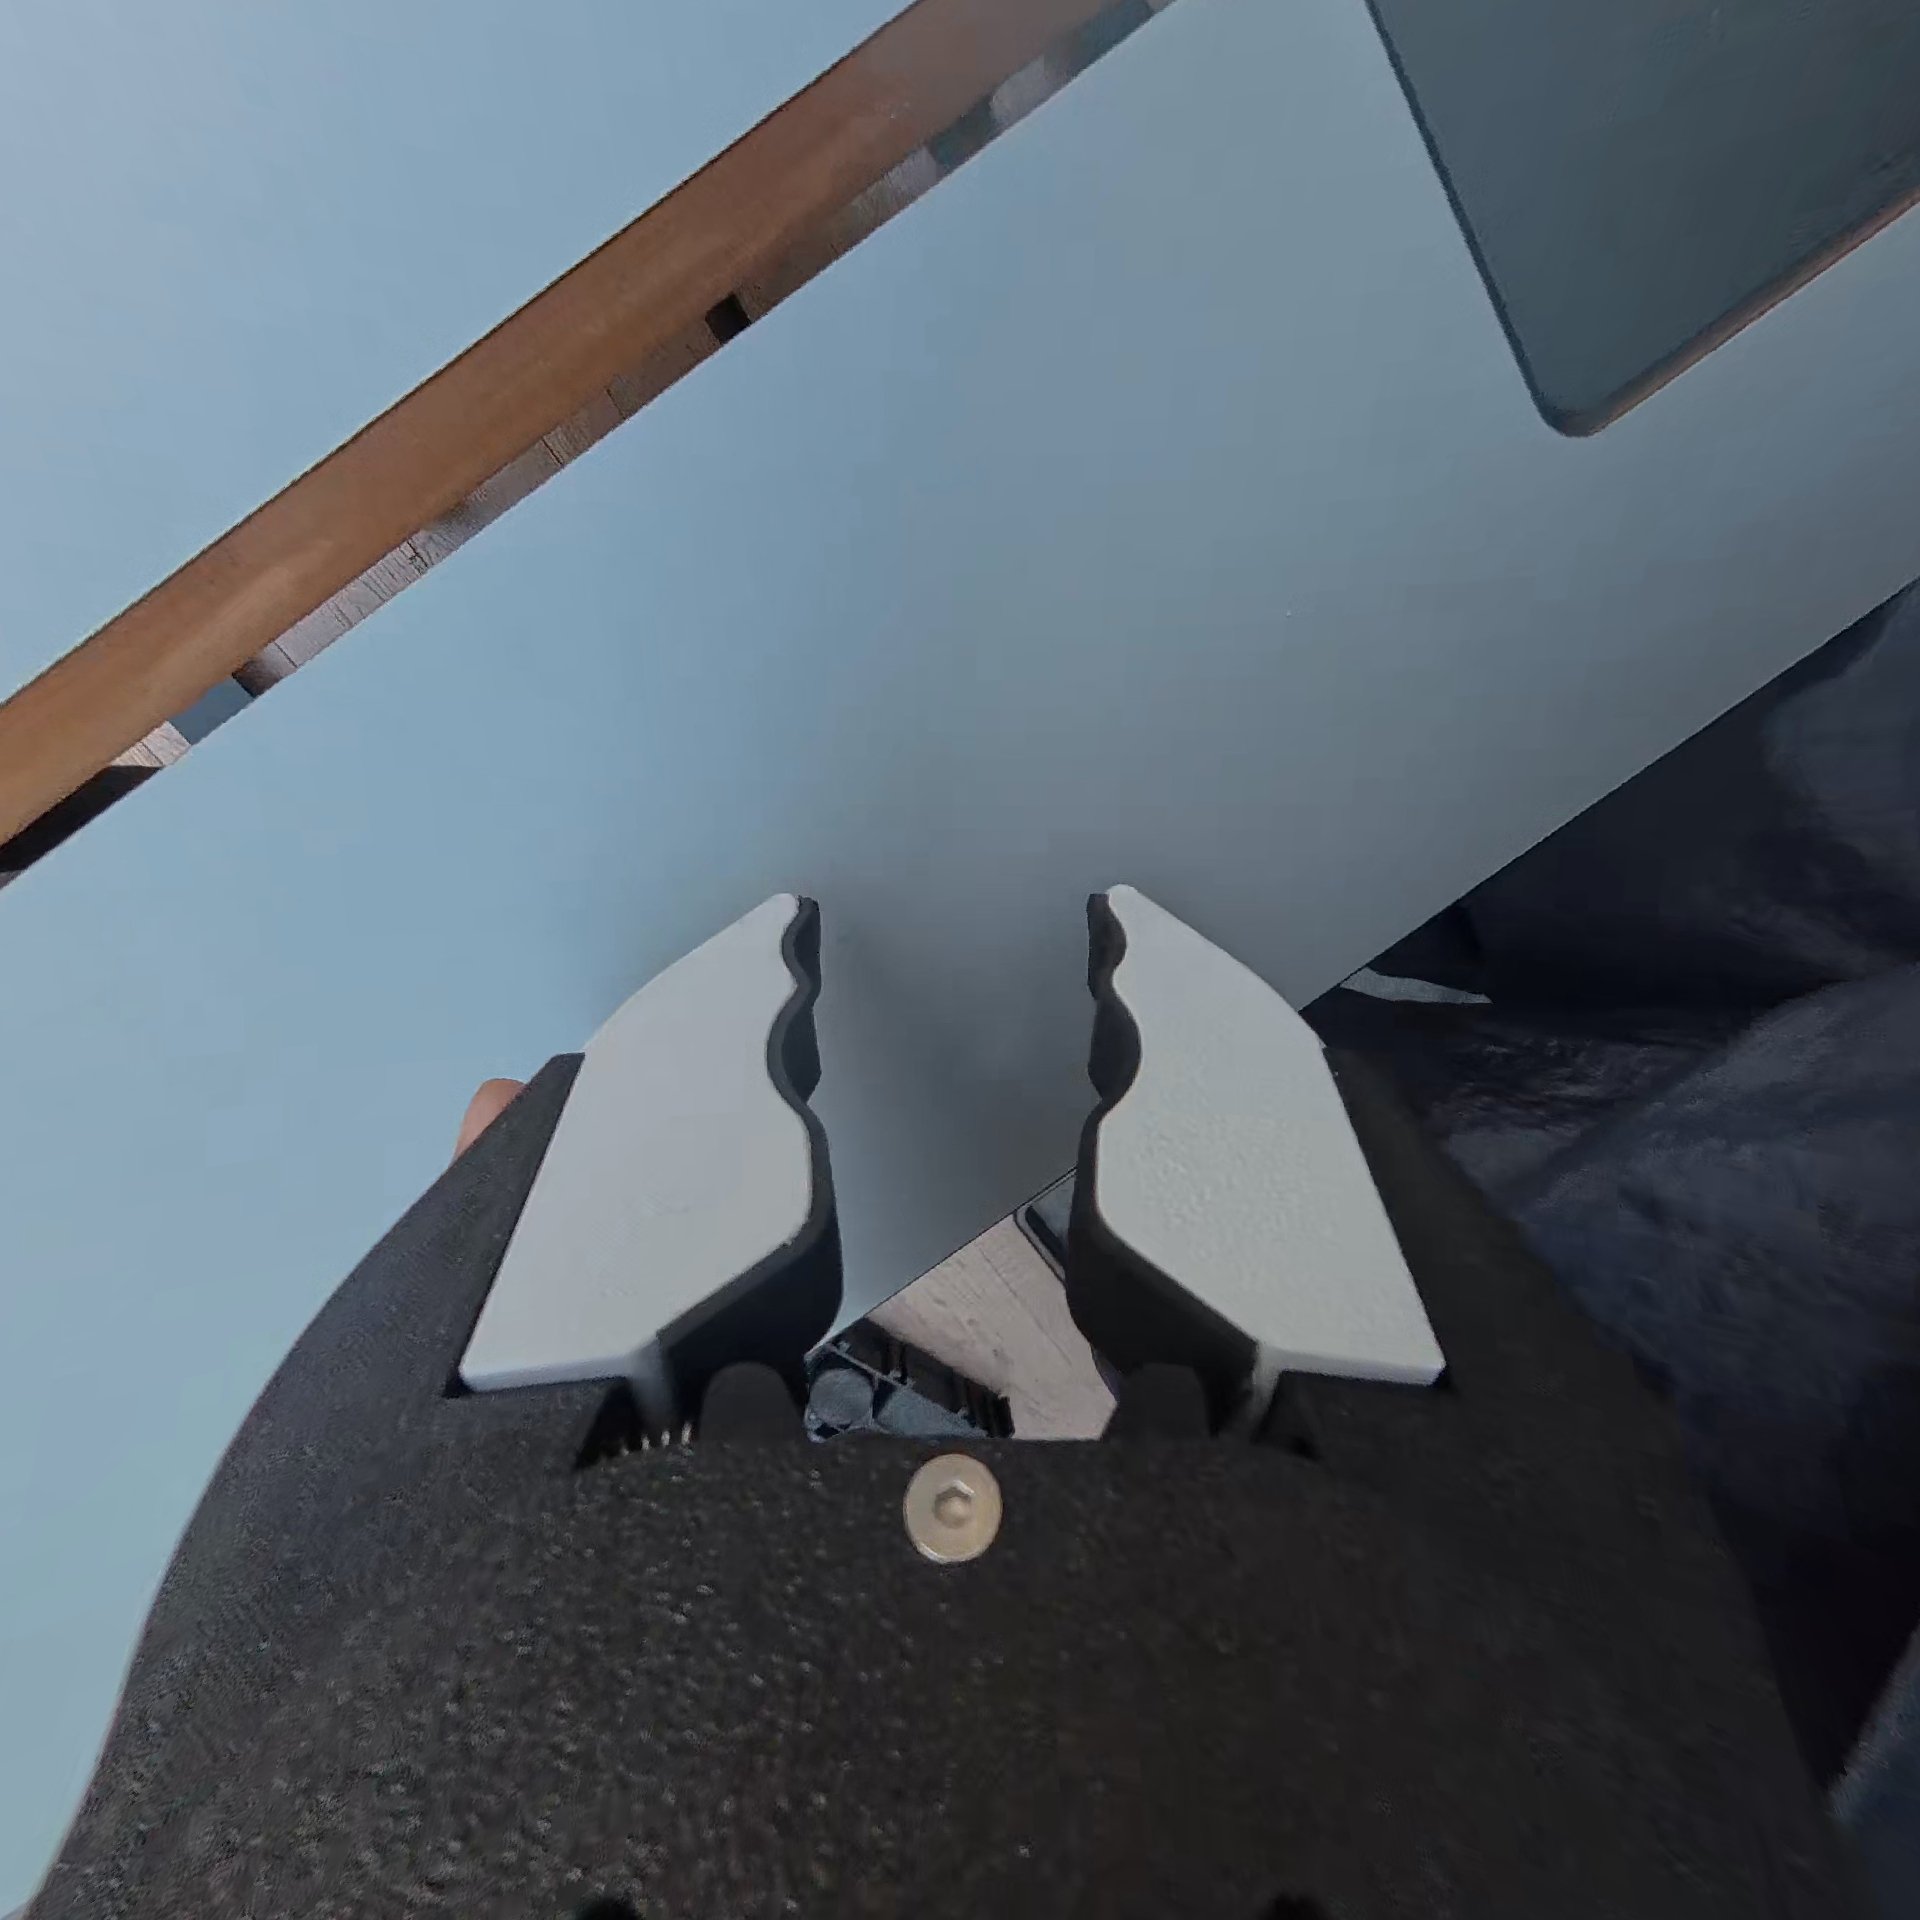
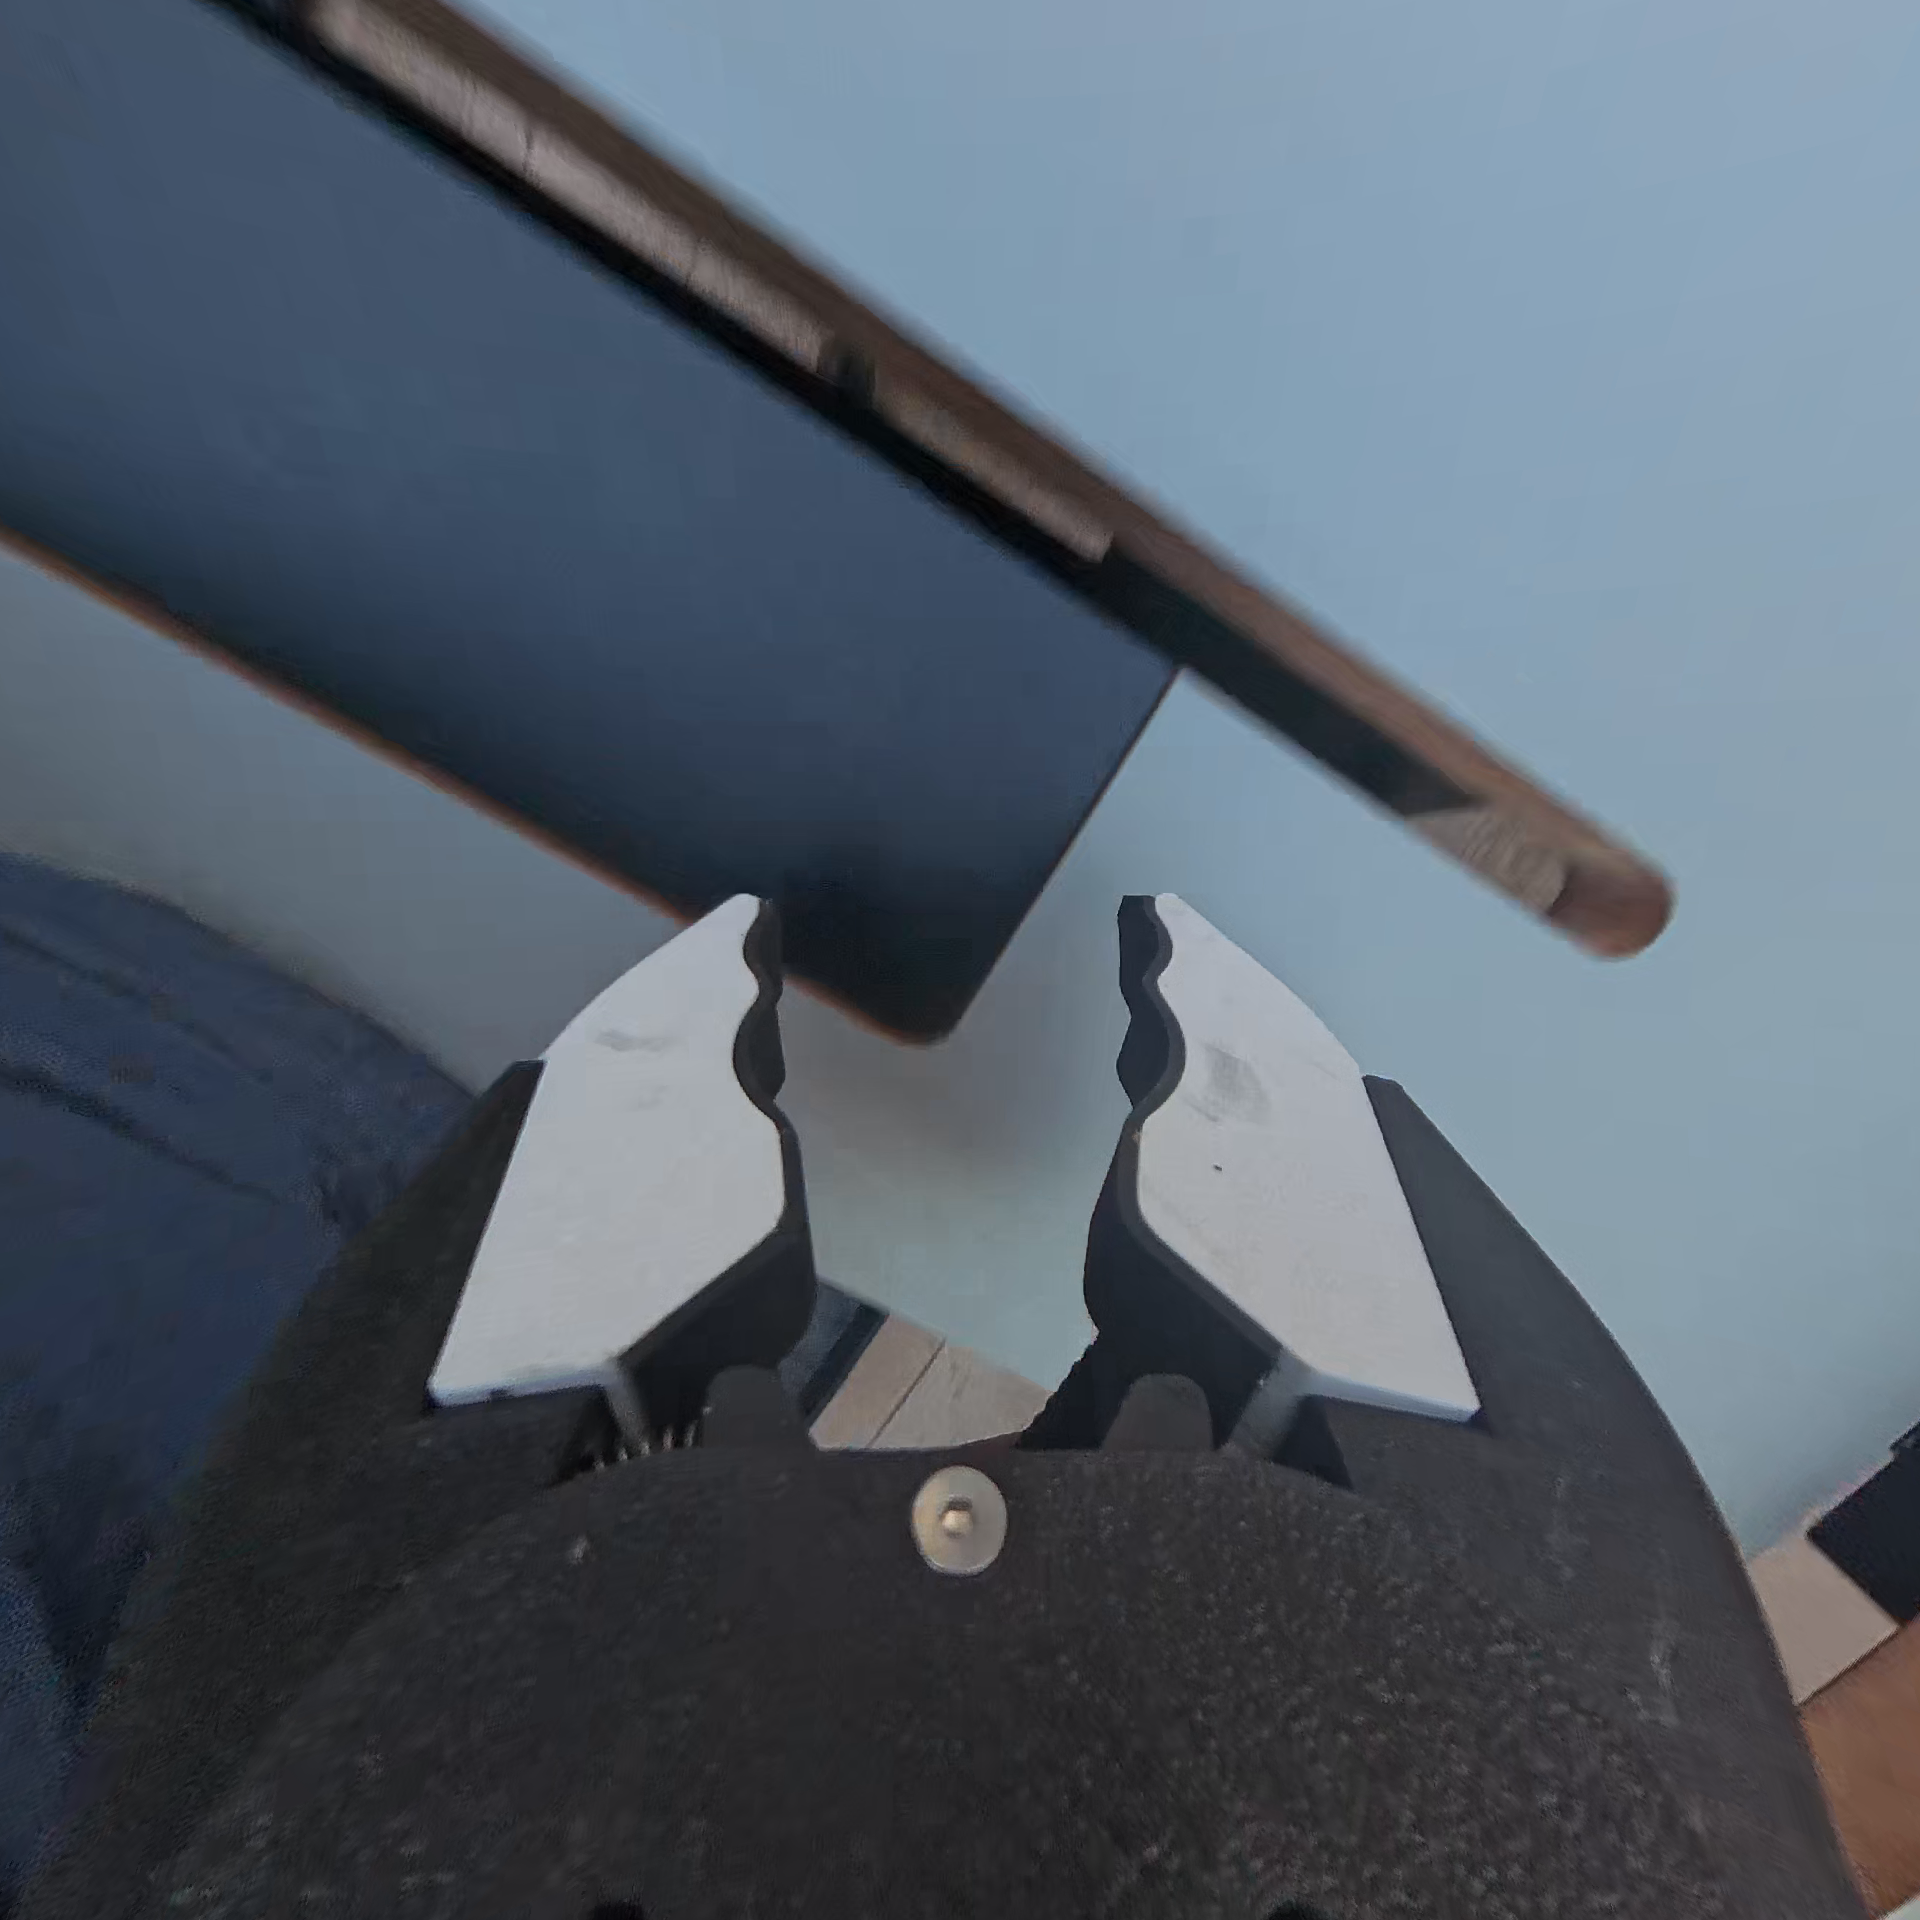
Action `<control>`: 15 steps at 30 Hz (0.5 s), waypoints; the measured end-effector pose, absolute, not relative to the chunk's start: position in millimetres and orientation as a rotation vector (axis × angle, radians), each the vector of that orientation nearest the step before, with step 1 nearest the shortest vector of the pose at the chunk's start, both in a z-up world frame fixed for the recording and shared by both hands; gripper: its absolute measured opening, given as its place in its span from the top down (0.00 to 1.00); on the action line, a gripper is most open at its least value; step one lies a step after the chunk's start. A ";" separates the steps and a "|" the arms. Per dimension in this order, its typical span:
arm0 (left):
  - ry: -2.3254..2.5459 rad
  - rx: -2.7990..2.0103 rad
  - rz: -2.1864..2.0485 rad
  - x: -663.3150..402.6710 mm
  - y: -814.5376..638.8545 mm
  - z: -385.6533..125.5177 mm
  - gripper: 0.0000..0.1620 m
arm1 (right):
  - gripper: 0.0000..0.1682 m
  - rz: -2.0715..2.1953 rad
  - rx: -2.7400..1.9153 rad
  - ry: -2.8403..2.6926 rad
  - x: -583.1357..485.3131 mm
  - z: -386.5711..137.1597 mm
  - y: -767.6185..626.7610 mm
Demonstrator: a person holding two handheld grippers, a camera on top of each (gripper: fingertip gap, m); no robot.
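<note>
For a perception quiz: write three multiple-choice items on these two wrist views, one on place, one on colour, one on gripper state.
1. What lies just beyond the right gripper?
A. dark flat panel's corner
B. a red cup
C. a coiled cable

2. What colour is the table top?
A. yellow
B. light blue-grey
C. bright red

3. How does the left gripper stand?
A. shut on a cloth
B. shut, empty
C. open, empty

Key: A, the dark flat panel ends near its fingertips; B, the surface reads pale blue-grey; C, table shows through the gap.

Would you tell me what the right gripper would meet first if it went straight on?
Probably the rounded corner of the dark flat panel lying on the pale blue tabletop; the open right gripper points just past it, though depth is unclear.
</note>
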State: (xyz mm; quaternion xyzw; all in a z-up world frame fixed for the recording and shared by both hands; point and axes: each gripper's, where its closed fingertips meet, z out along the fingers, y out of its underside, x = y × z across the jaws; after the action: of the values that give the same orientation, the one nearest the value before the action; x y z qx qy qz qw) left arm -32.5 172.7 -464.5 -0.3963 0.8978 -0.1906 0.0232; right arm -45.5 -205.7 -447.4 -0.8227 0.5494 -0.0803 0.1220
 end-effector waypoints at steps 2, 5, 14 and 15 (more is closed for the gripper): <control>2.729 -1.287 -0.639 -32.6 179.1 -459.8 0.70 | 0.62 -0.368 -2.298 1.541 25.0 -410.6 -190.9; 2.703 -1.354 -0.647 -36.3 189.8 -459.7 0.70 | 0.63 -0.609 -2.075 1.423 148.1 -311.8 -174.6; 2.539 -1.575 -0.674 -42.0 216.9 -458.2 0.70 | 0.66 -0.681 -2.090 1.235 233.8 -260.1 -158.5; 2.521 -1.600 -0.677 -45.2 219.3 -459.4 0.70 | 0.65 -0.610 -2.171 1.263 212.4 -297.4 -160.4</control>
State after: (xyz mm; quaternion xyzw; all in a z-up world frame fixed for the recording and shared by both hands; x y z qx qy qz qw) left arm -45.2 219.3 -459.4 -0.5223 0.8227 -0.2210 0.0399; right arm 212.4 -160.4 -297.4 -0.8076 0.4697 -0.2271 0.2749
